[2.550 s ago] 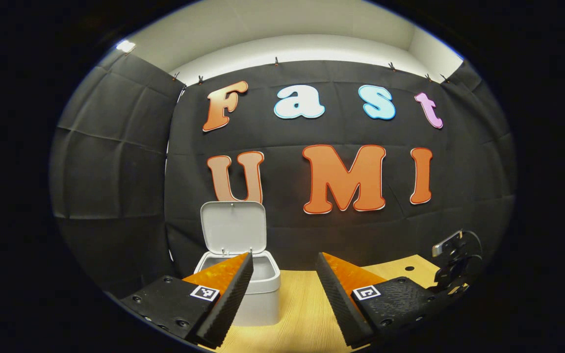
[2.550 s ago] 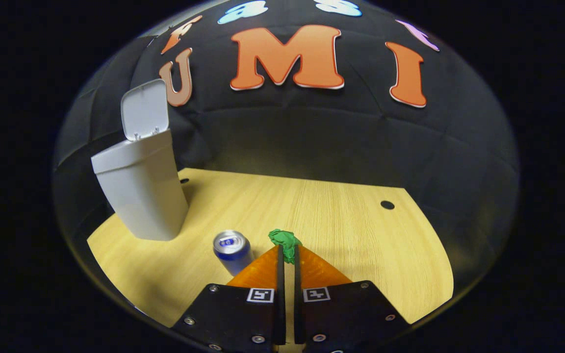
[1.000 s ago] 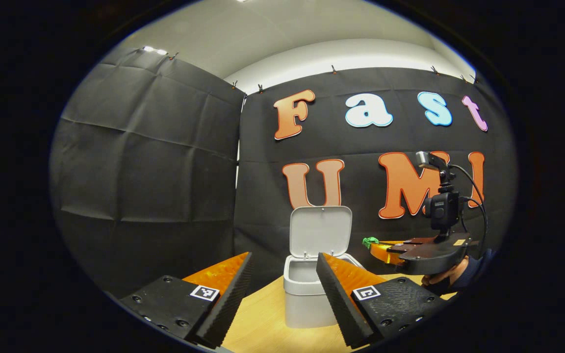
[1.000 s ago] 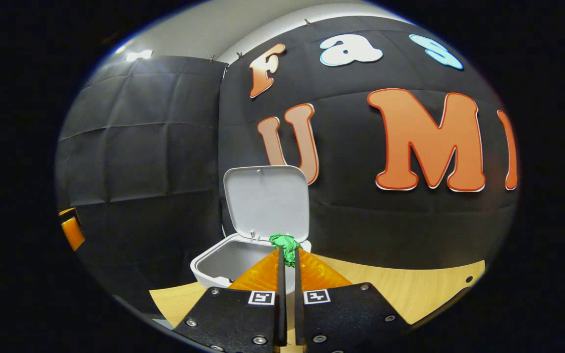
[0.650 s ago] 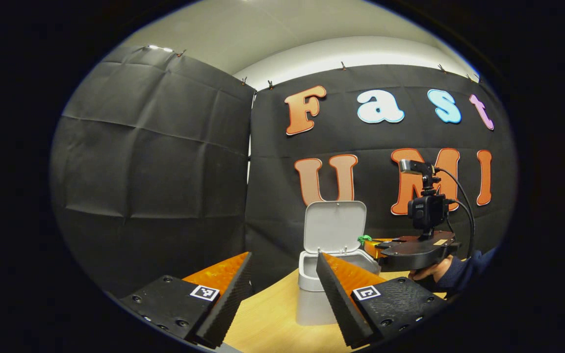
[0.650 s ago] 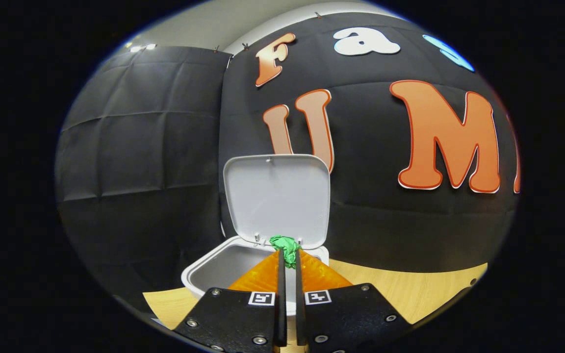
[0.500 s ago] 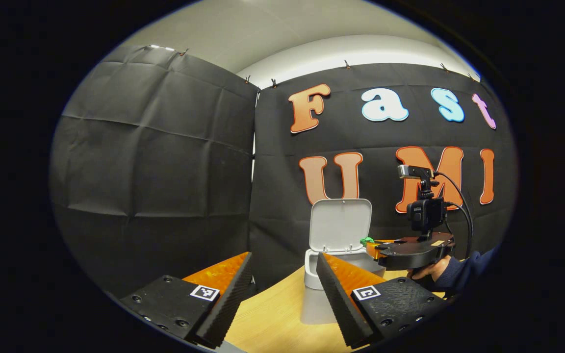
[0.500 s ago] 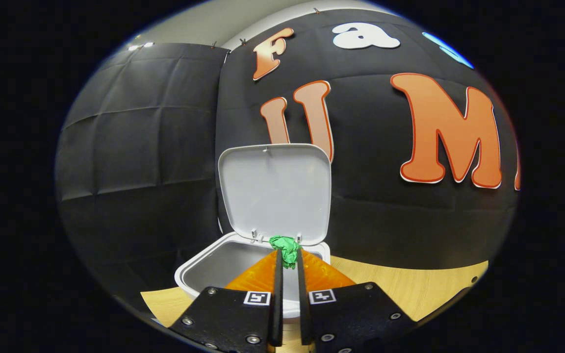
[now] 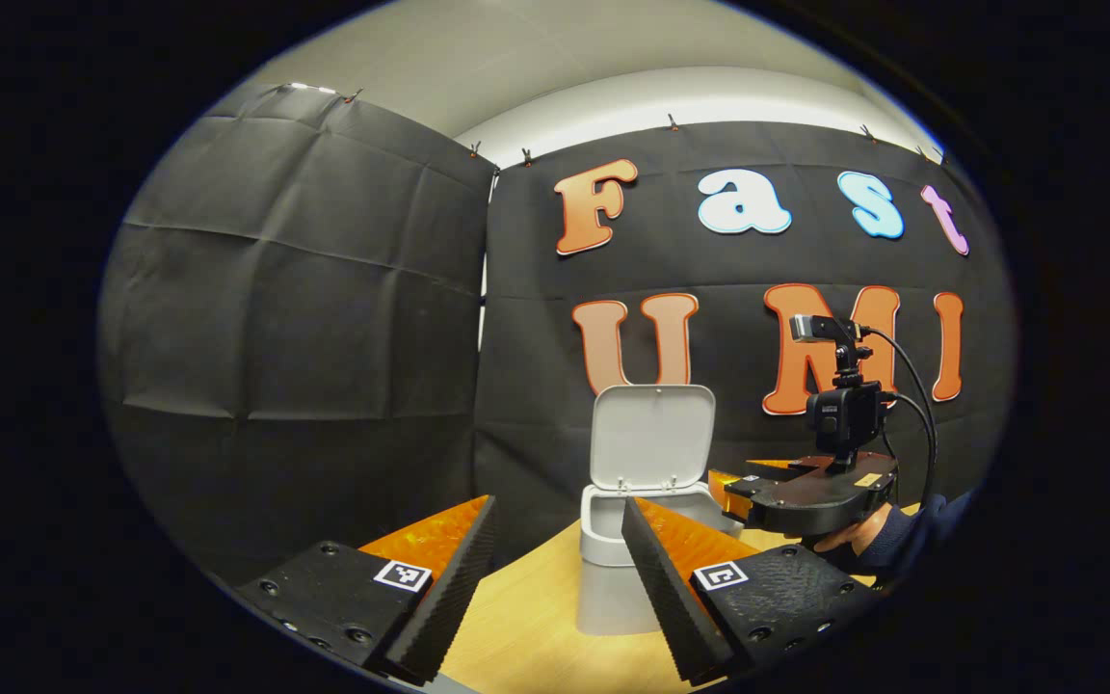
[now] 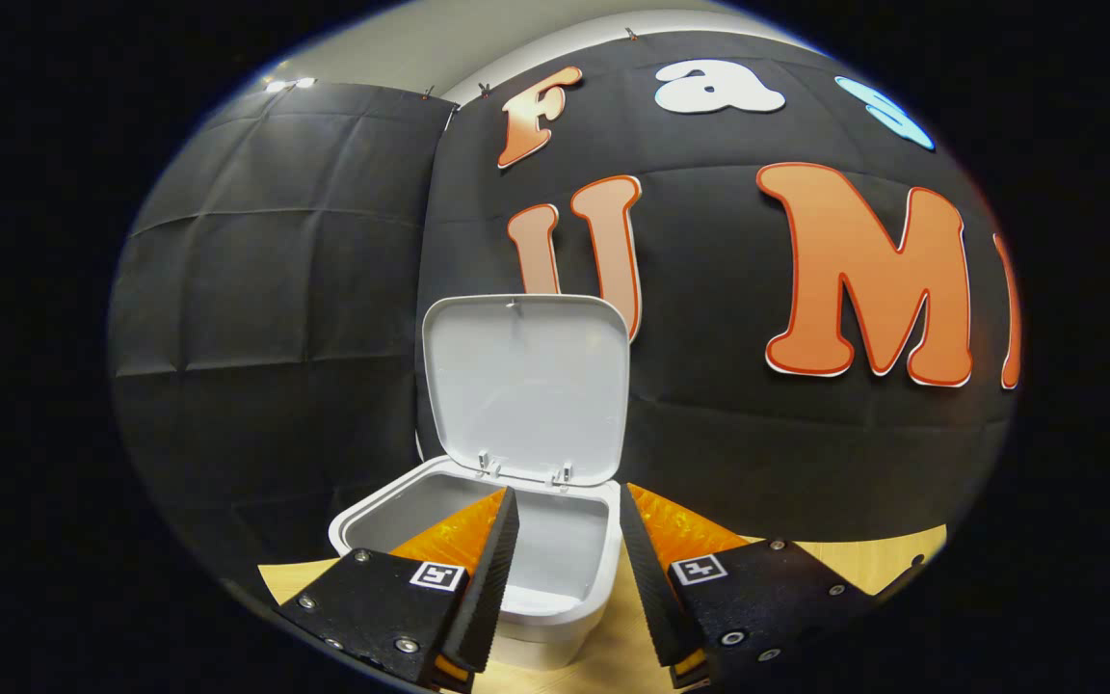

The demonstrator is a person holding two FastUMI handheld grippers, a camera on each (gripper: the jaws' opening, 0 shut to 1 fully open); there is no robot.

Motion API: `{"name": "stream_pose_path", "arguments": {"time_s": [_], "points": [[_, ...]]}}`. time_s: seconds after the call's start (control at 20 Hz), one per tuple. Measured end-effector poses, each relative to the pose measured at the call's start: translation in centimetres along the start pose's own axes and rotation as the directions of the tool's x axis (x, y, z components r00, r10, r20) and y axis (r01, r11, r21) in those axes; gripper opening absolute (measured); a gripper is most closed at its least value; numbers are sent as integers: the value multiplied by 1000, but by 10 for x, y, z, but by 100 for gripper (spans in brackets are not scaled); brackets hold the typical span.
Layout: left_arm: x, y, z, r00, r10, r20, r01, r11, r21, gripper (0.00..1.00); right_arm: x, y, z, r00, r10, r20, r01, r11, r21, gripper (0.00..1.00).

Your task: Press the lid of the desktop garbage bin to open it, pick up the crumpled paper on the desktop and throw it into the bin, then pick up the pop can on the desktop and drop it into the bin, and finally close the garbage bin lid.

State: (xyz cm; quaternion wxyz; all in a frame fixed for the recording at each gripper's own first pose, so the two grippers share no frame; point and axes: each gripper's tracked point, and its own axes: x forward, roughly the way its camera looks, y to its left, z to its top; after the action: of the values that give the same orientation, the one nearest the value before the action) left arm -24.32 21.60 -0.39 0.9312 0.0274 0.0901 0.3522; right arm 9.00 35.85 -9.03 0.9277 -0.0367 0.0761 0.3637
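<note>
The white desktop bin (image 10: 565,588) stands on the wooden desk with its lid (image 10: 524,386) tipped up against the black wall. My right gripper (image 10: 563,501) hovers open just over the bin's mouth, nothing between its fingers. From the left gripper view the bin (image 9: 613,578) sits ahead and the lid (image 9: 651,436) is upright; the right gripper (image 9: 724,487) is held by a hand (image 9: 854,530) at the bin's right rim. My left gripper (image 9: 555,516) is open and empty, set back from the bin. The inside bottom of the bin is hidden.
The wooden desk (image 9: 526,636) runs under the bin toward me. Black cloth walls (image 9: 285,337) close off the left and back. A dark sleeve (image 9: 921,535) reaches in from the right.
My right gripper has opened over the bin and the green crumpled paper it held is gone from between its fingers. The left gripper has barely shifted.
</note>
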Motion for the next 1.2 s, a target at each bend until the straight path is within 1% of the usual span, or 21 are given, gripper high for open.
{"name": "stream_pose_path", "arguments": {"time_s": [0.05,0.1,0.2,0.25,0.35,0.4,0.45,0.5,0.55,0.6,0.65,0.75,0.8,0.9,1.0,1.05,1.1,1.2], "points": [[0,-7,-2,1000,-13,1,13,1000,1,83,-6,-5,1,1000,-4,7,4,1000,-2,64],[-1,-14,-3,1000,-28,-1,28,1000,1,88,-13,-11,2,1000,-11,14,11,1000,-3,65],[0,-30,-6,998,-65,-8,65,998,-2,88,-28,-23,6,999,-25,29,25,1000,1,68],[0,-43,-11,995,-100,-21,100,995,-8,83,-35,-30,9,999,-34,38,34,999,1,69],[3,-66,-21,987,-151,-46,150,989,-15,83,-49,-46,11,997,-62,47,63,998,-7,73],[4,-75,-23,984,-169,-53,168,986,-10,87,-56,-53,11,996,-70,49,70,998,-3,74],[4,-83,-23,982,-180,-53,180,984,-2,84,-63,-61,11,995,-83,49,83,997,3,75],[5,-90,-24,980,-193,-54,194,981,4,85,-72,-70,10,994,-98,47,97,995,12,75],[3,-99,-26,975,-215,-58,215,977,3,85,-80,-78,10,992,-115,50,114,993,23,78],[3,-112,-28,966,-250,-69,251,968,-3,88,-88,-87,10,990,-132,53,130,991,31,79],[2,-126,-36,956,-282,-82,283,959,-4,87,-96,-94,9,987,-147,62,146,989,34,83],[2,-149,-42,939,-328,-102,331,944,8,88,-110,-112,1,981,-187,54,185,982,31,86],[1,-160,-44,931,-350,-107,353,936,14,86,-117,-120,-3,979,-200,43,199,979,35,87],[0,-183,-50,911,-396,-114,400,916,14,86,-133,-138,-4,970,-241,39,239,970,47,87],[-3,-205,-63,886,-443,-138,449,894,11,86,-151,-155,-6,959,-280,38,277,959,59,87],[-5,-214,-72,873,-461,-156,468,884,10,88,-159,-162,-7,954,-298,37,296,953,62,87],[-7,-225,-79,860,-481,-172,489,872,8,86,-168,-170,-8,948,-317,38,315,947,63,87],[-10,-245,-90,835,-516,-192,528,849,11,86,-186,-184,-11,936,-351,30,348,935,68,87]]}}
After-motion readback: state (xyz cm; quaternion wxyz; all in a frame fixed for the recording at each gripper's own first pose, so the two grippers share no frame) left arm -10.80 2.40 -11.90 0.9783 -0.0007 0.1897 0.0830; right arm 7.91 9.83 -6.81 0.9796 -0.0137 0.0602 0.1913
